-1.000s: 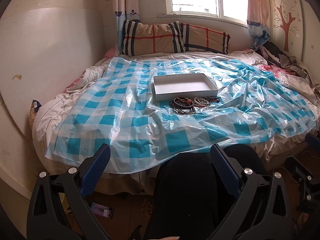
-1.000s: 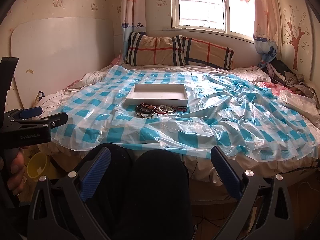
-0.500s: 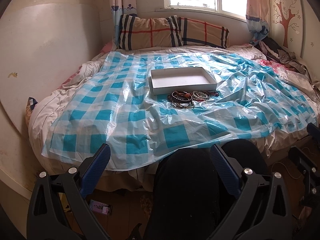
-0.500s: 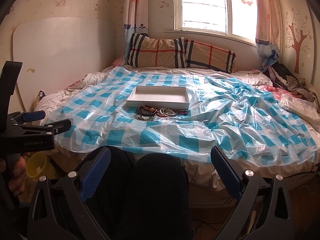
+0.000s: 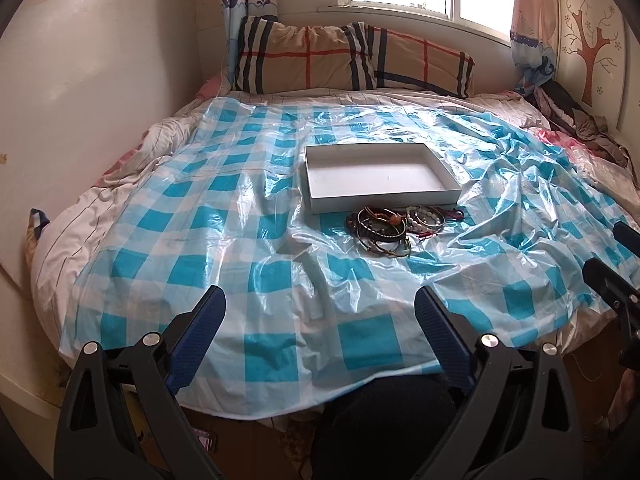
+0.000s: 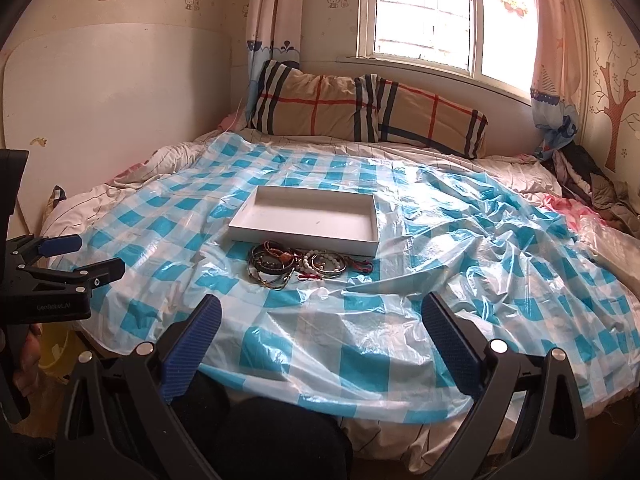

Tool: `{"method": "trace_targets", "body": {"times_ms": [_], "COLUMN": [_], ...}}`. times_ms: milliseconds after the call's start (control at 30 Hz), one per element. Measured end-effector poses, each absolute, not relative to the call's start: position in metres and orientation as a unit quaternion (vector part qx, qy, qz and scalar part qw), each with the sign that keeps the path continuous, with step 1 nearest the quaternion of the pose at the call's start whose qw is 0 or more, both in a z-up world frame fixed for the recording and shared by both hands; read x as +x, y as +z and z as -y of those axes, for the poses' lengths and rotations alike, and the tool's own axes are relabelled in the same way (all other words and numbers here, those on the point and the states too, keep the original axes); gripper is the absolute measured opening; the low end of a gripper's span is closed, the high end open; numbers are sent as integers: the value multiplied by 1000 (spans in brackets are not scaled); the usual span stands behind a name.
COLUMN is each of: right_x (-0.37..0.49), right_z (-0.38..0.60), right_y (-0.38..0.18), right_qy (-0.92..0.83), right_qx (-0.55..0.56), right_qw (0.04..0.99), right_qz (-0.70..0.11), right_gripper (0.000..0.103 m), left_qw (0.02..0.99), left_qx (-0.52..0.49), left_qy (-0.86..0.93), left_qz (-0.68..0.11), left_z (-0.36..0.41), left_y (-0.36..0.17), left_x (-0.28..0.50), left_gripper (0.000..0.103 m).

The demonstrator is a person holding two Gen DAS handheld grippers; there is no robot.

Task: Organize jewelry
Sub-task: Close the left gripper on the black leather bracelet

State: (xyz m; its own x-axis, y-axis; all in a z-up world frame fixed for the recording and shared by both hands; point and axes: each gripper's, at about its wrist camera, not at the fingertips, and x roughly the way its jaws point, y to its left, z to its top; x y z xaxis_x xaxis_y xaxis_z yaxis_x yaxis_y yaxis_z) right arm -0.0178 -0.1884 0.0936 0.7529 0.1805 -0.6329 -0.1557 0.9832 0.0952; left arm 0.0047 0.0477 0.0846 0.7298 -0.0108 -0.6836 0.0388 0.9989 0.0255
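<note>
Where the bracelets lie heaped just in front of the white tray's near wall, they overlap so closely that single pieces are hard to count: dark bangles, a string of pale beads, a reddish cord and one orange bead can be made out, little more. From the right wrist view the same heap sits against the tray on its near side, touching or almost touching the wall; which, I cannot tell. Nothing shows inside the tray, and its floor is bare white.

Tray and bracelets rest on a crinkled blue-and-white checked plastic sheet spread over the bed, with two plaid pillows behind the tray under the window. A pile of clothing far to the tray's right is cut off by the lens edge.

Well short of the tray, the left gripper hangs over the sheet's near edge with its blue-padded fingers spread wide and nothing between them. Likewise the right gripper stands wide apart and holds nothing. Below both, dark trouser legs are partly hidden by the gripper frames. At the left border of the right wrist view, part of a hand grips the other tool's handle.
</note>
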Motion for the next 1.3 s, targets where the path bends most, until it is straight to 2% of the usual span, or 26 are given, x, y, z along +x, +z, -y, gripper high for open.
{"method": "trace_targets", "body": {"times_ms": [367, 600, 767, 933, 967, 1000, 1033, 1067, 1167, 1300], "right_x": [66, 103, 123, 139, 142, 144, 147, 149, 153, 155], "right_z": [187, 186, 189, 193, 193, 193, 193, 193, 191, 187], "right_y": [47, 19, 5, -12, -15, -18, -21, -23, -28, -30], "right_qy": [115, 121, 118, 117, 118, 119, 120, 121, 124, 134], "right_qx": [24, 23, 20, 24, 25, 26, 27, 27, 27, 29], "right_qw": [920, 913, 910, 905, 904, 903, 901, 900, 898, 895], "right_qz": [-374, -390, -397, -408, -411, -413, -415, -417, -420, -423], "right_gripper": [96, 96, 96, 96, 96, 96, 96, 96, 96, 96], "left_qw": [913, 904, 896, 886, 884, 881, 876, 873, 873, 872], "left_qx": [2, 13, 20, 25, 23, 18, 11, 4, 19, 1], "left_qy": [-61, -79, -72, -62, -65, -73, -83, -94, -99, -109], "left_qz": [-403, -420, -437, -459, -462, -467, -474, -479, -477, -478], "left_z": [-26, -5, 1, 4, 5, 6, 6, 6, 8, -3], "left_y": [38, 4, -20, -44, -48, -52, -56, -59, -57, -48], "left_x": [117, 178, 215, 239, 243, 245, 247, 248, 241, 225], "left_gripper": [91, 67, 61, 61, 56, 40, 33, 19, 11, 8]}}
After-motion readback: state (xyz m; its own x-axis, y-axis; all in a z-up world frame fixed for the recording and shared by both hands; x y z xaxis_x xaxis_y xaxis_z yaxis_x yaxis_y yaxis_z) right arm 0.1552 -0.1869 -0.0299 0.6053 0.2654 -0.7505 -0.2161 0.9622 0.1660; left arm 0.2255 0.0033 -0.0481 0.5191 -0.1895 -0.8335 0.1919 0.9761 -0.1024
